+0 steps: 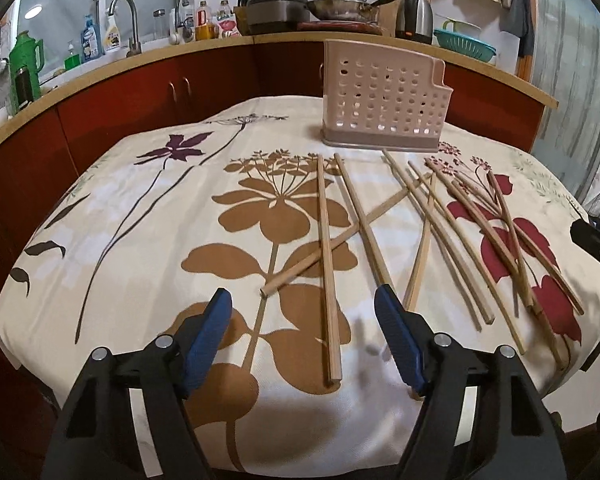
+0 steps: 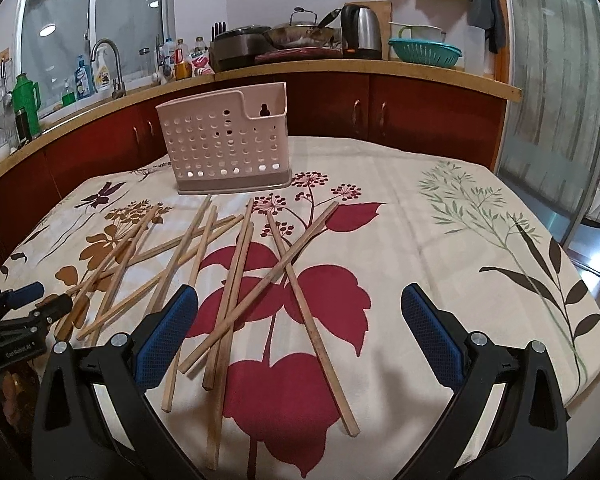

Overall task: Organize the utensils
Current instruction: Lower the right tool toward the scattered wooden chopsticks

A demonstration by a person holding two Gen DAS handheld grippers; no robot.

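The left gripper hangs with its jaws spread wide and empty above the flowered tablecloth, one chopstick lying lengthwise in the gap between them and another touching the tip of its right-hand finger. The right gripper is likewise wide open and holds nothing, with the crossed heap of chopsticks between and left of its jaws. The pink holder stands upright beyond both.
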